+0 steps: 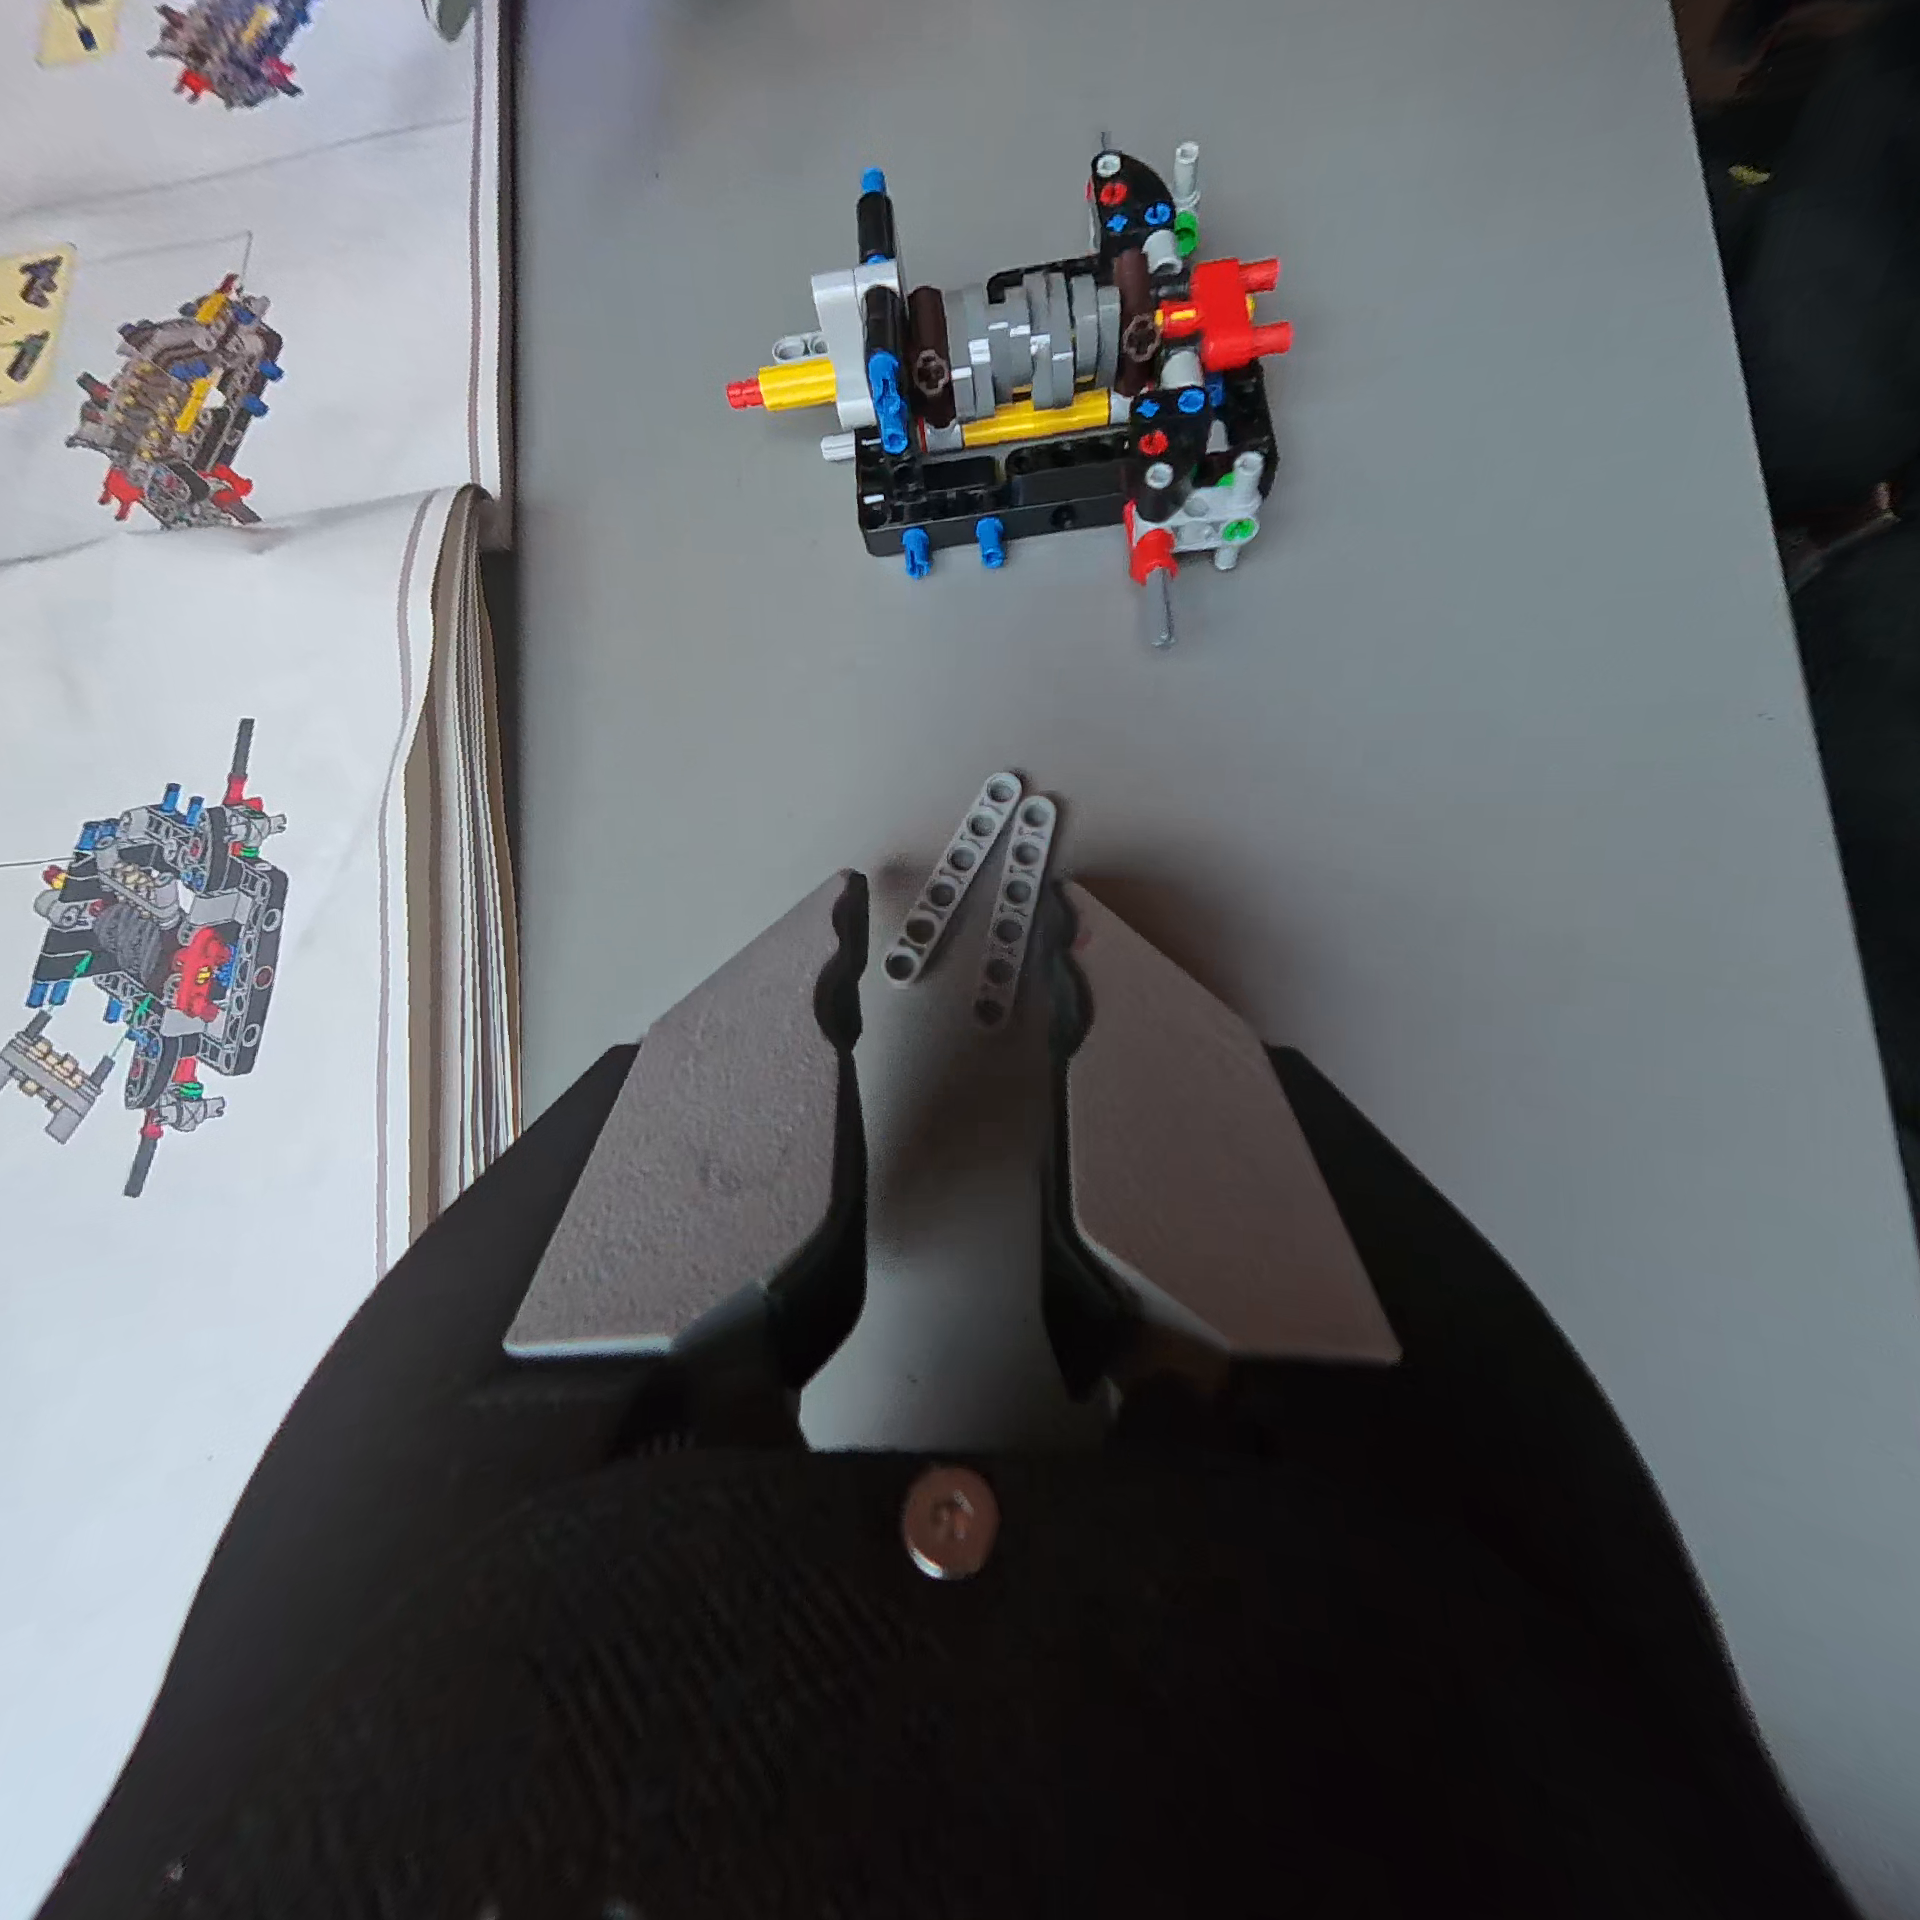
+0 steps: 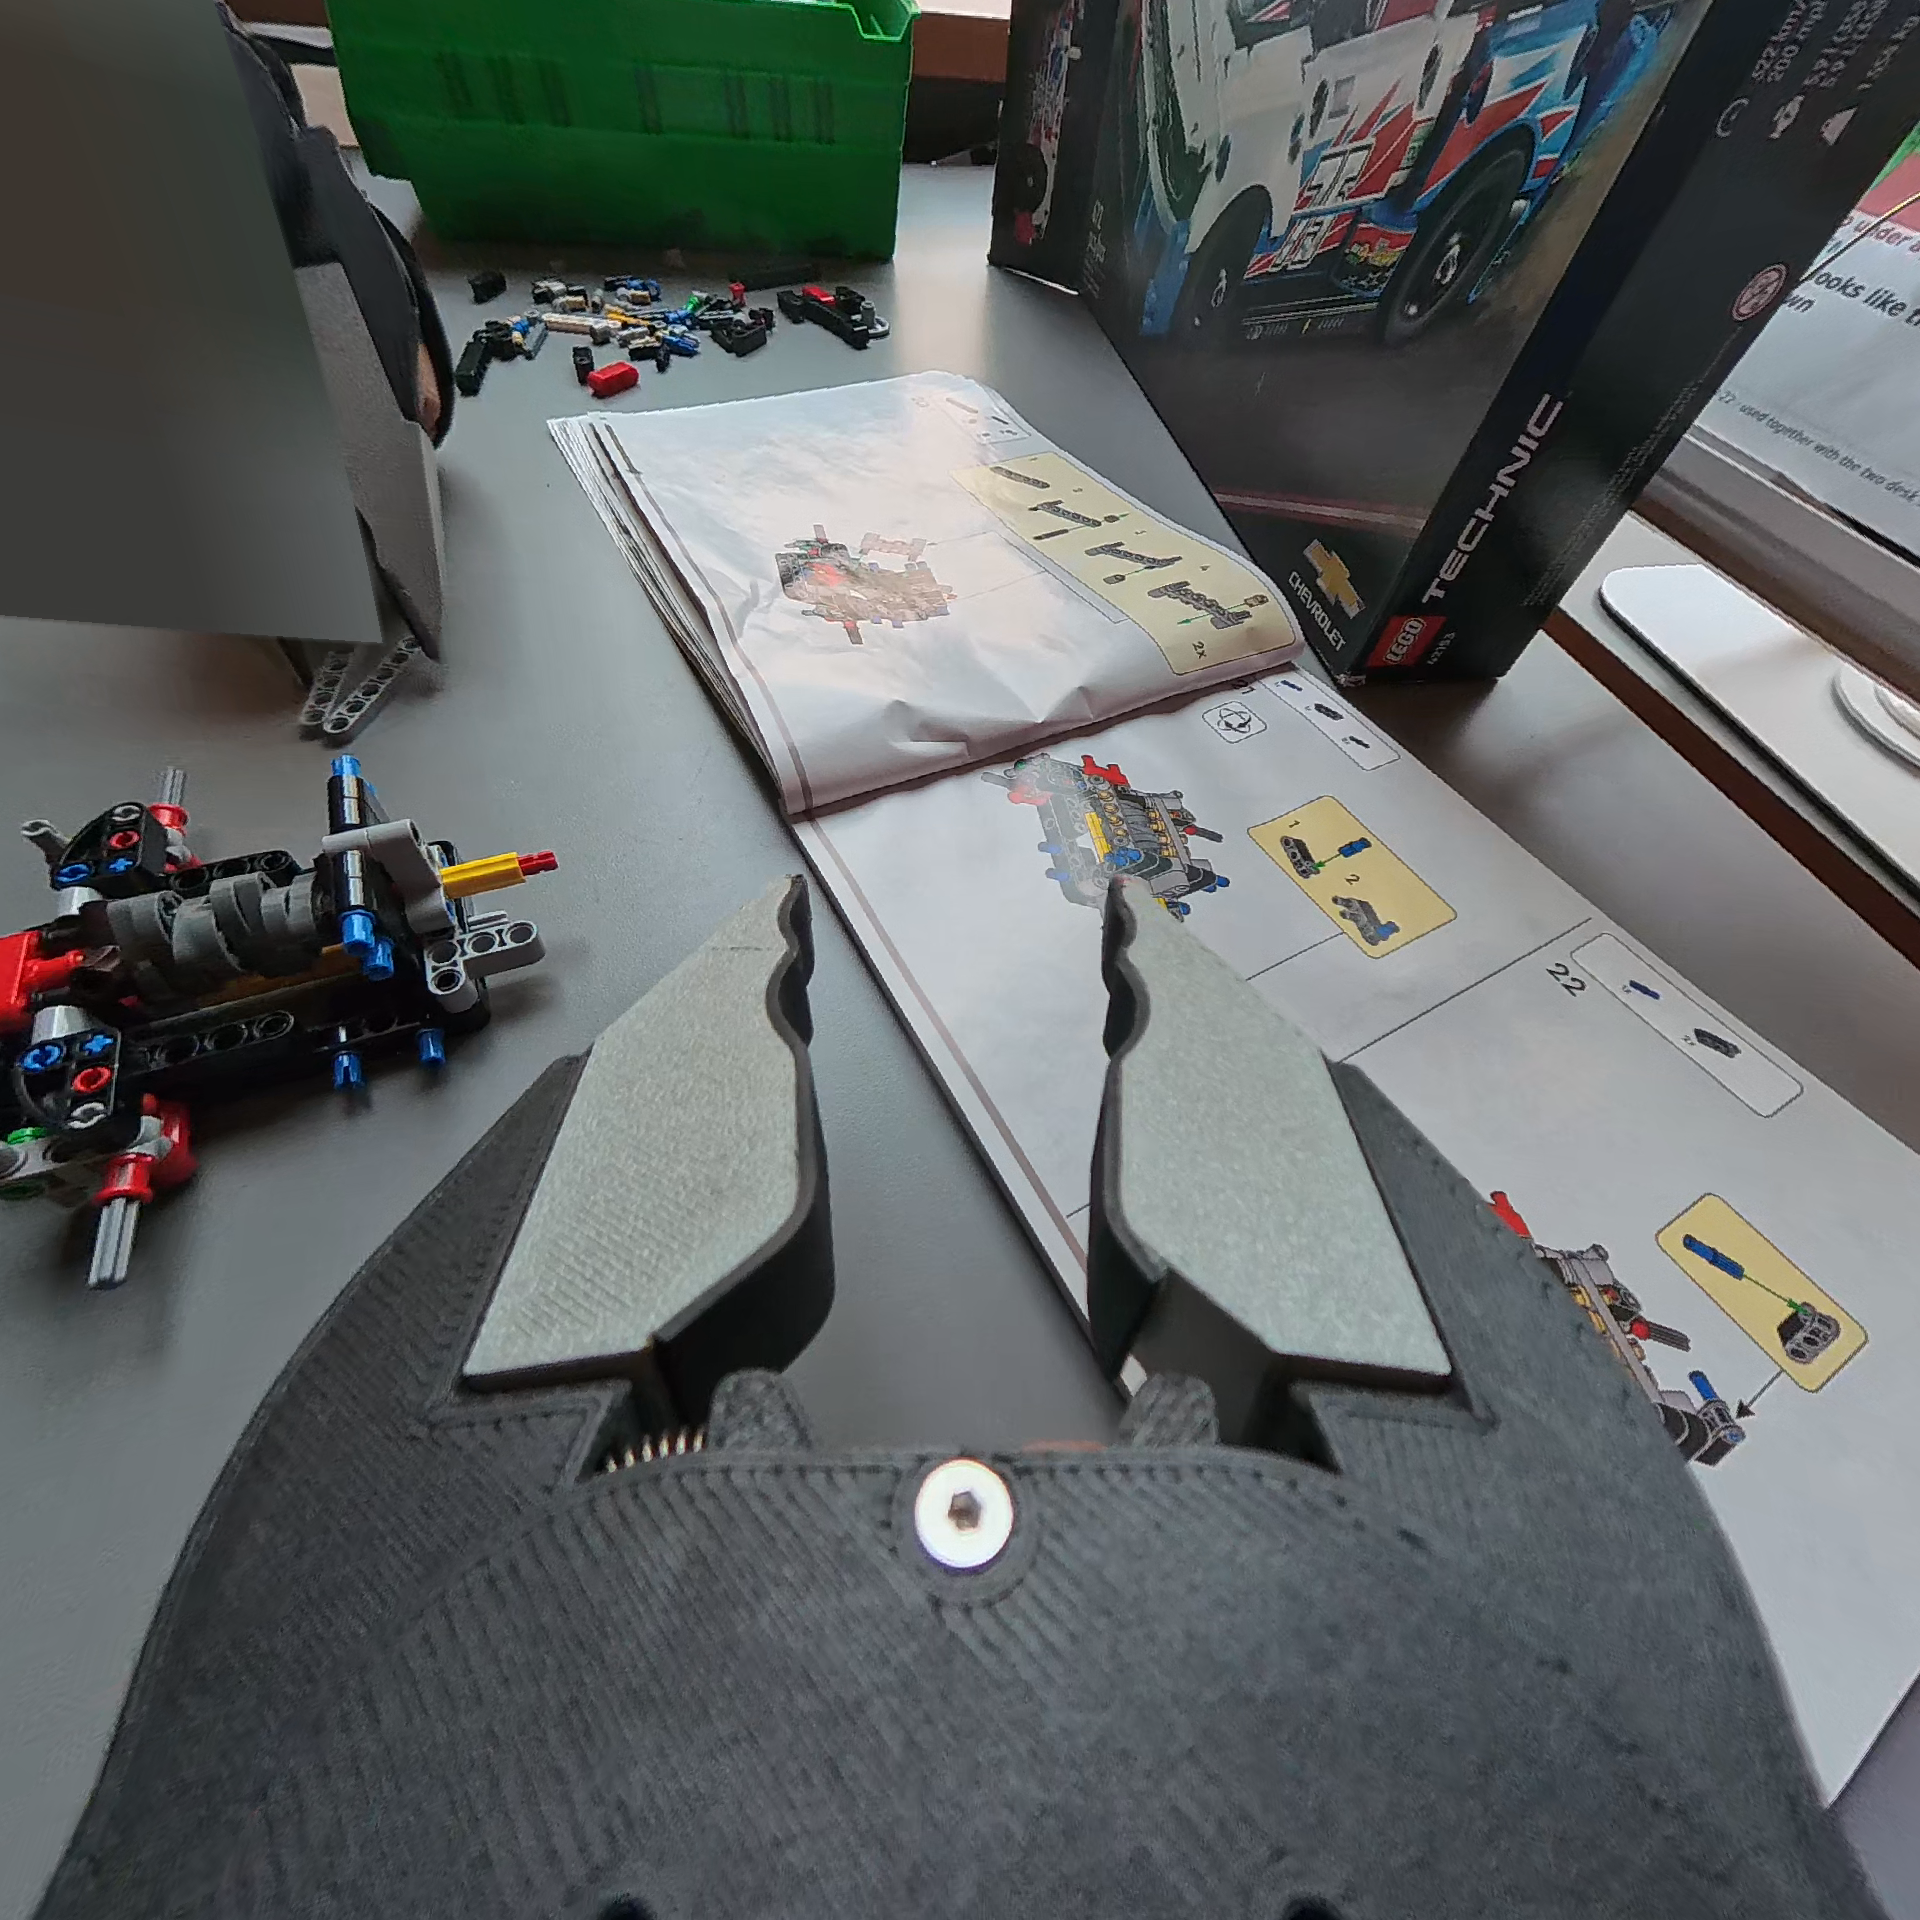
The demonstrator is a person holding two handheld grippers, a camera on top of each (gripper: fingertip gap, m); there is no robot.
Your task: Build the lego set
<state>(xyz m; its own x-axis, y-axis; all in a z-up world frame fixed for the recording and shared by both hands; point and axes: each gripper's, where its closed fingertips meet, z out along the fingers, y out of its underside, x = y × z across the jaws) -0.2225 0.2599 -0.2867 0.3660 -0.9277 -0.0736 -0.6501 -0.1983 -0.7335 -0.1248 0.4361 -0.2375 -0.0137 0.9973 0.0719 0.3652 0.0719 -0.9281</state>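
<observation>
2 grey beams (image 1: 971, 894) lie on the grey table (image 1: 1455, 935) in a narrow V between the fingers of my left claw (image 1: 956, 914), which stands parted around them with daylight on the left side, not yet clamped, though on the right the beam sits so close to the finger that I cannot tell whether they touch; my right claw (image 2: 956, 904) is spread wide and empty over the edge of the open instruction booklet (image 2: 1039, 644); the partly built assembly (image 1: 1039, 374) rests farther up the table, well apart from the beams, a black frame with grey gears, yellow axle and red and blue pins already in; I judge the build early, since a scatter of loose parts (image 2: 644, 322) still waits by the green bin (image 2: 623, 125), and the car on the box (image 2: 1403, 260) is far from made; the assembly's left end is cut off in my right view, and a blank grey patch covers most of the left claw there.
</observation>
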